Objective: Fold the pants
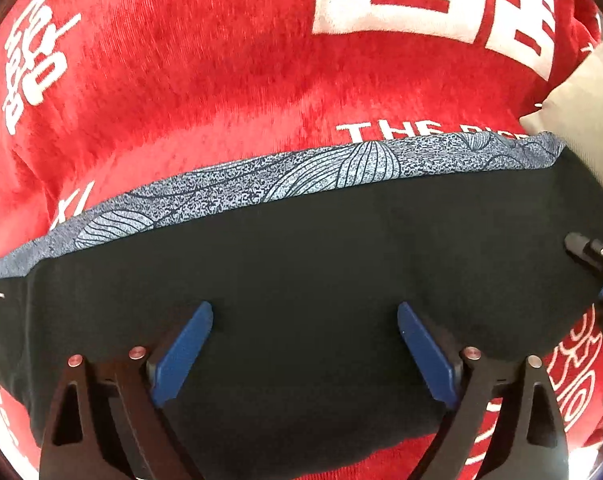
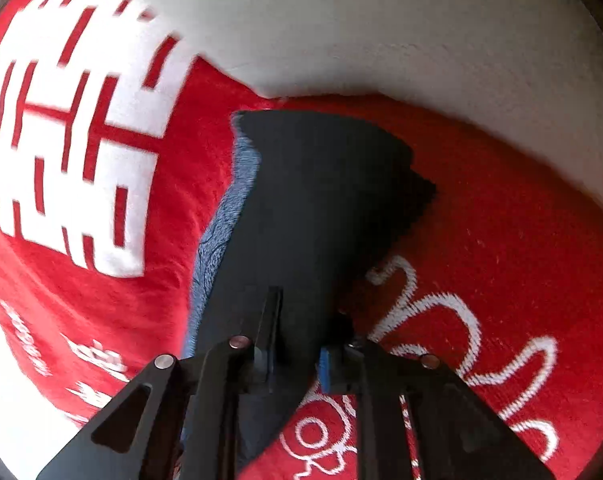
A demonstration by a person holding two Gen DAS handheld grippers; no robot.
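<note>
Pants (image 1: 301,264) lie flat on red blanket (image 1: 181,92), dark fabric folded over so a strip of blue-grey patterned layer (image 1: 341,168) shows along the far edge. Left wrist view: left gripper (image 1: 303,320) sits low over the dark fabric, blue fingers (image 1: 185,344) spread wide apart, nothing between them; can't tell if the tips touch the cloth. Fabric runs across the whole width ahead of and under that gripper.

Right wrist view: right gripper (image 2: 297,344) is at the near end of the pants (image 2: 313,200), fingers drawn close together with dark fabric running in between them — clamped on the pants edge. From there the cloth stretches away, with the patterned layer (image 2: 229,216) peeking out on its left side. Frame is motion-blurred.

Part of the right gripper's hardware (image 1: 589,252) shows at the right edge of the left view, at the pants' end.

Blanket is plush red with large white characters and lettering (image 2: 73,140). Beige pillow or cushion (image 2: 381,32) beyond the pants' far corner, on or against the blanket.
</note>
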